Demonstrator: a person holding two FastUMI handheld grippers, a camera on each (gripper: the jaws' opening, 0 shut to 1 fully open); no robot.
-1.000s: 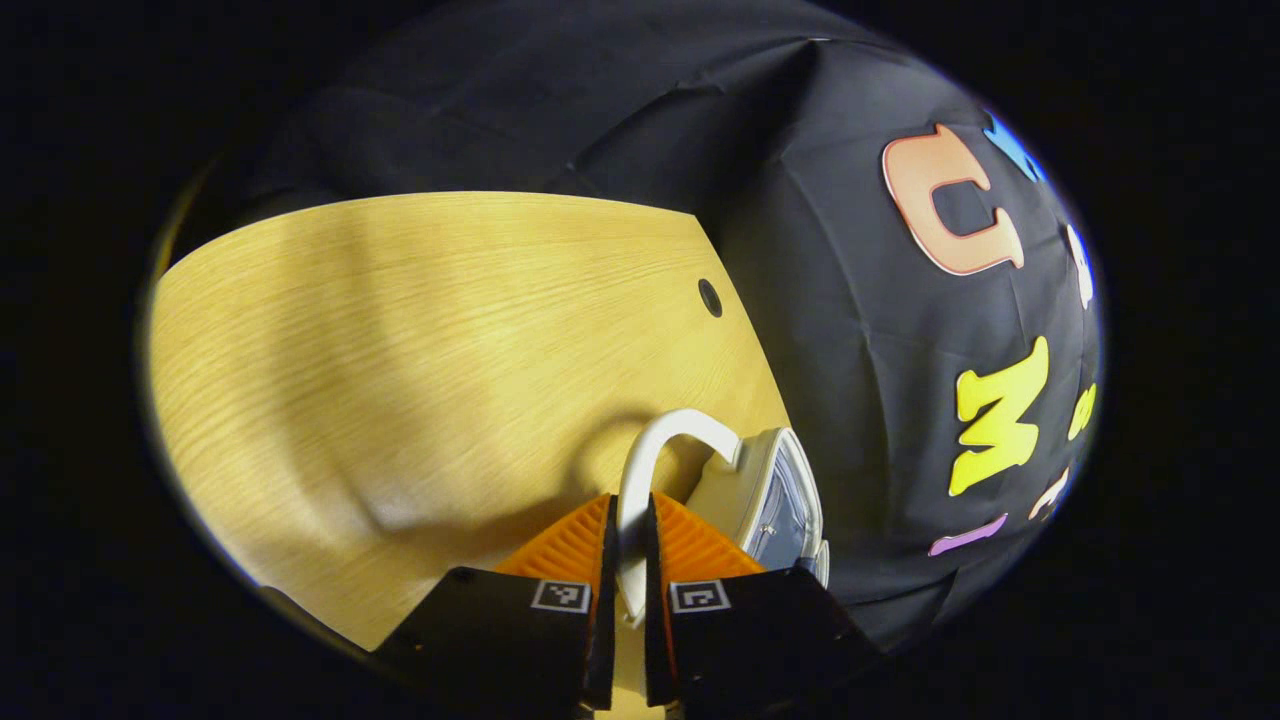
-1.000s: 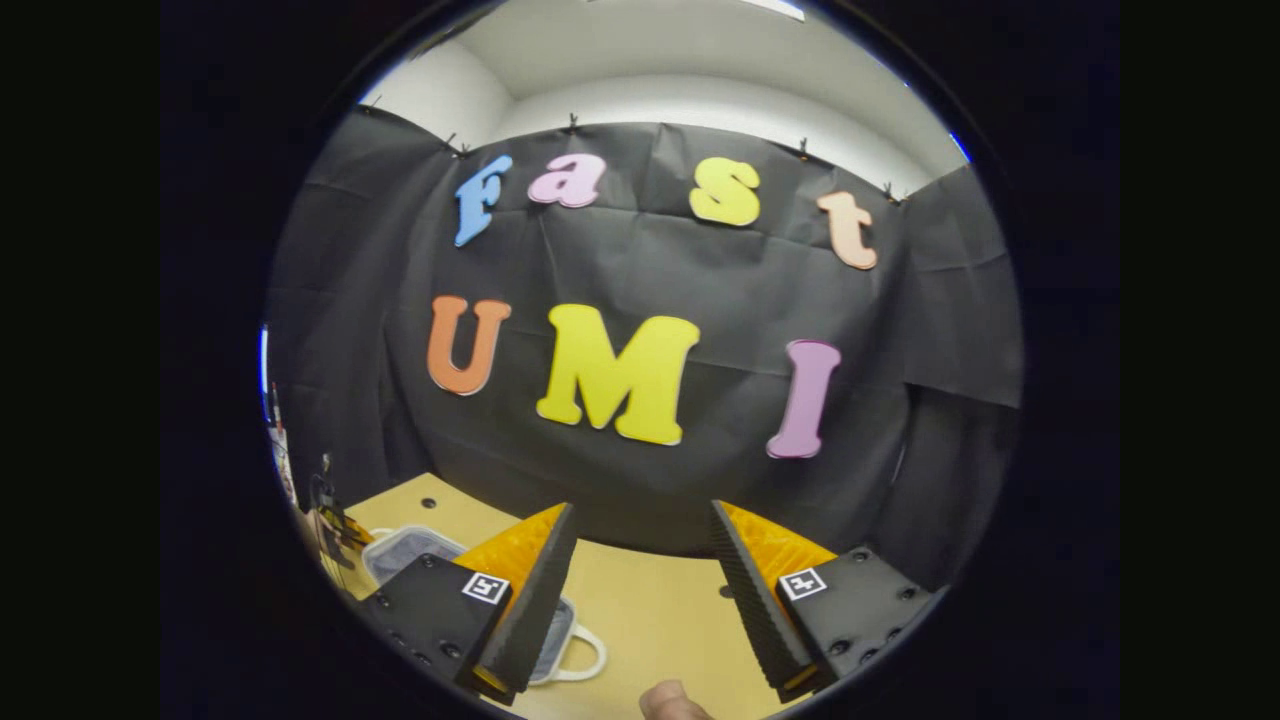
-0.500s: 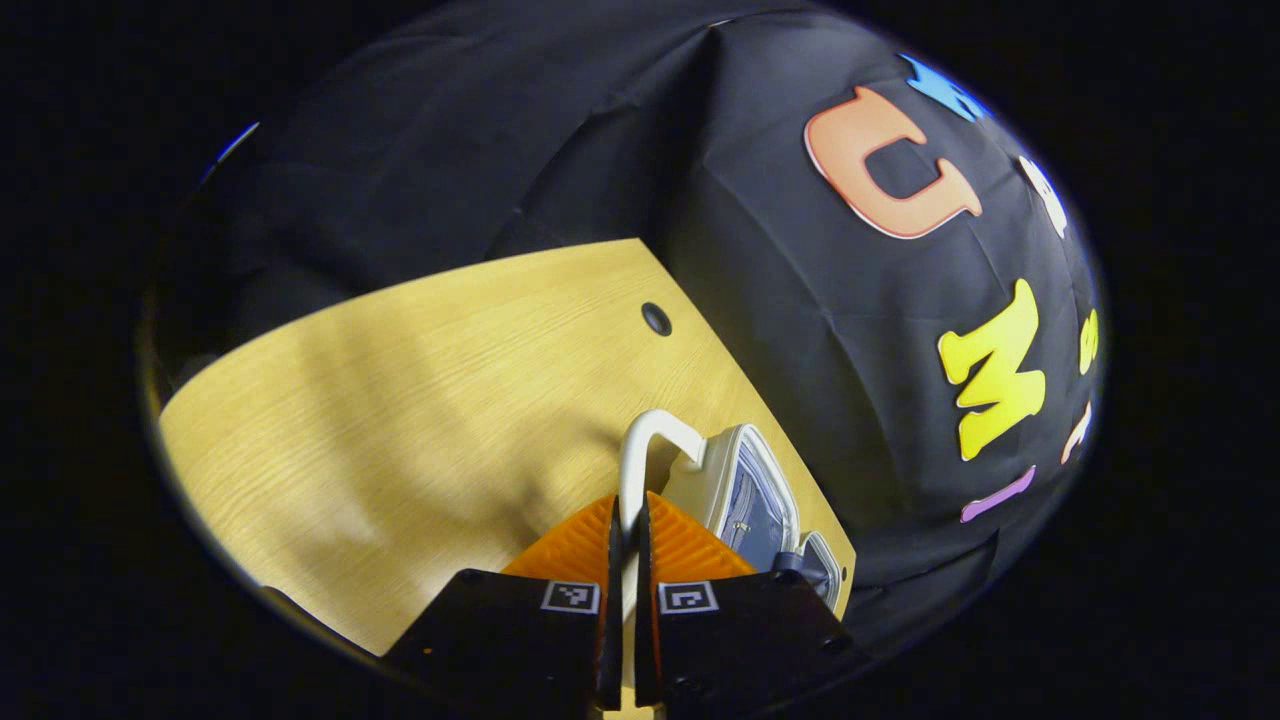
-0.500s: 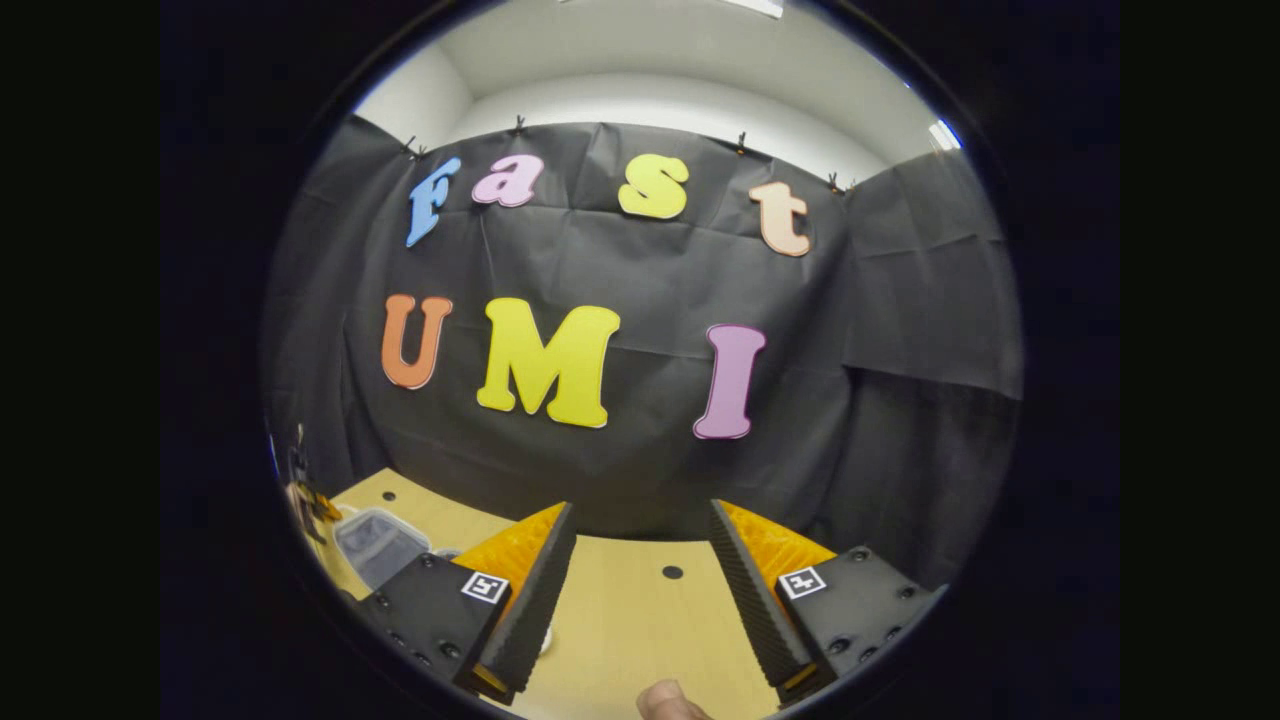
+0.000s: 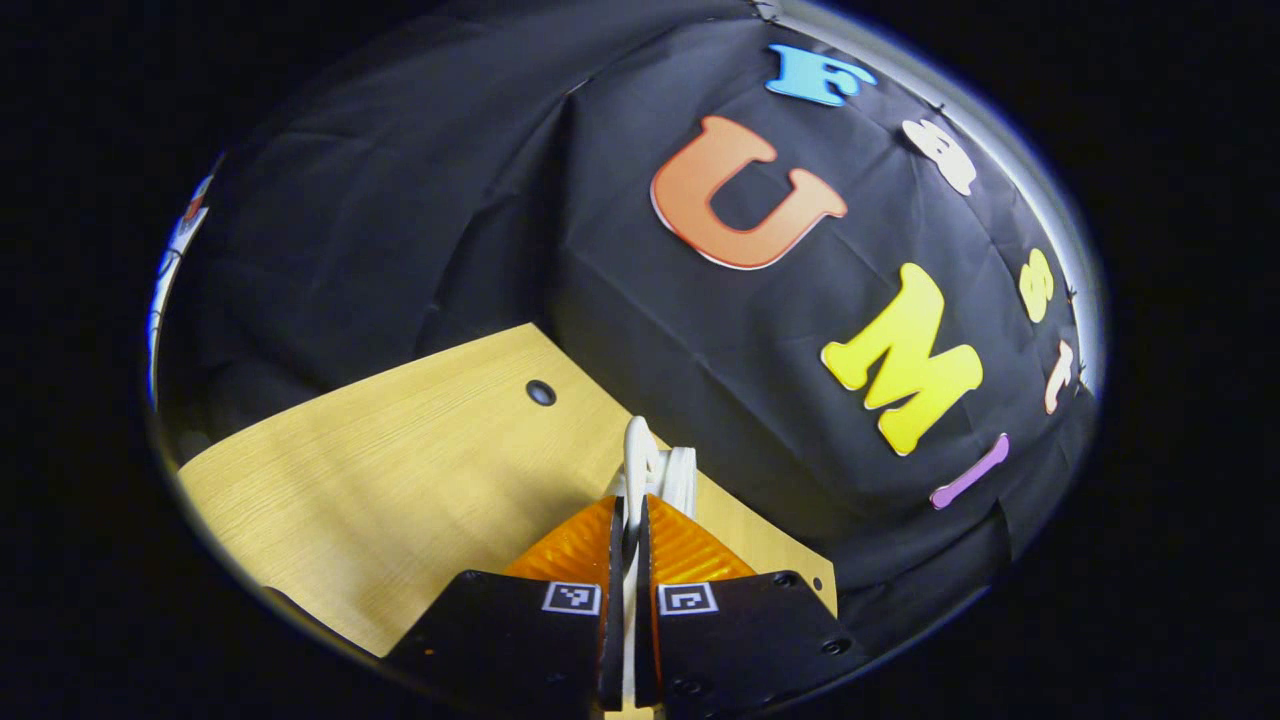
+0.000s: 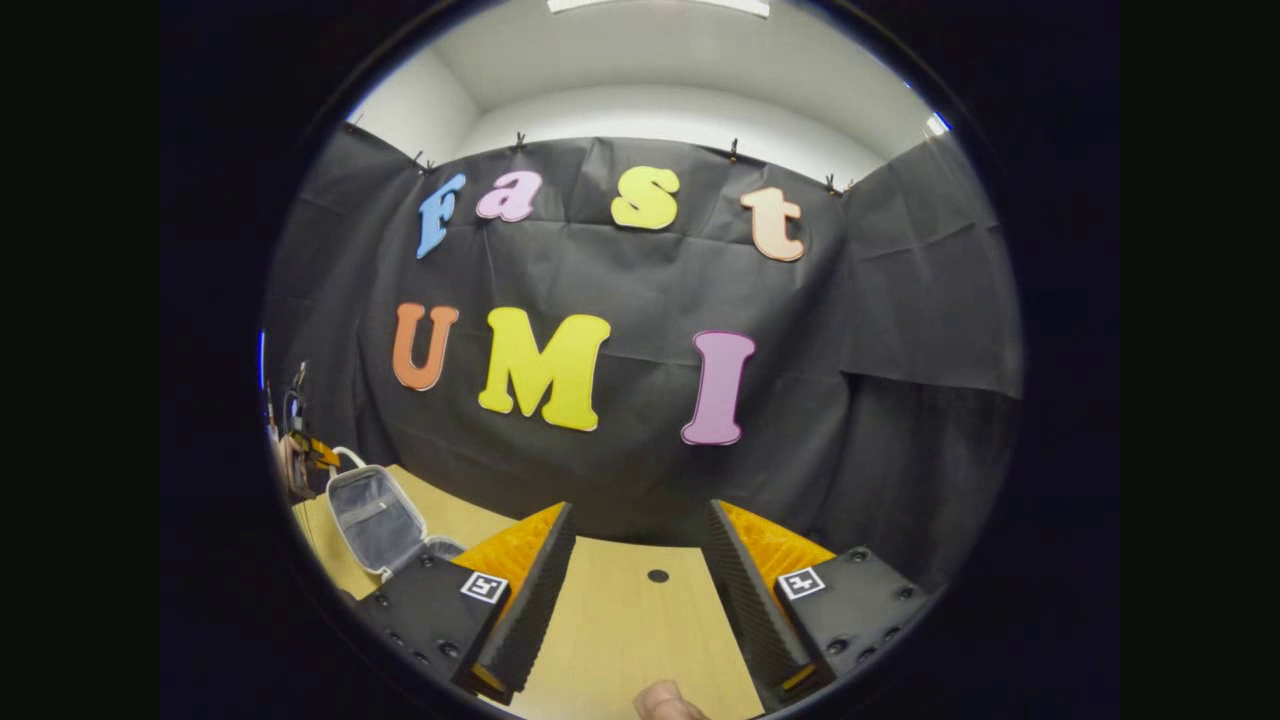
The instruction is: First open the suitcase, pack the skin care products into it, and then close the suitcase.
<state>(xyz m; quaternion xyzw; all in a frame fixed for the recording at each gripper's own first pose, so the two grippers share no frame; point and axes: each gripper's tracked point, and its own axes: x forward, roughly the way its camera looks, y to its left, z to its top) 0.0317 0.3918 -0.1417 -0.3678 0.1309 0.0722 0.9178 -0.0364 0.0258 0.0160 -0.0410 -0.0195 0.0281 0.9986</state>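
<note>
Black cloth hangs behind the pale wooden surface (image 5: 400, 480). At its left edge in the right gripper view we see the suitcase (image 6: 375, 515) with its lid raised, grey lining showing. Our left tongs (image 5: 628, 520) pinch the white handle (image 5: 640, 465) of that lid. Our right tongs (image 6: 640, 560) hang spread apart over bare wood, holding nothing.

Light wooden table (image 6: 640, 640) with a round hole (image 6: 657, 576), open suitcase (image 6: 375, 518) on its left part
</note>
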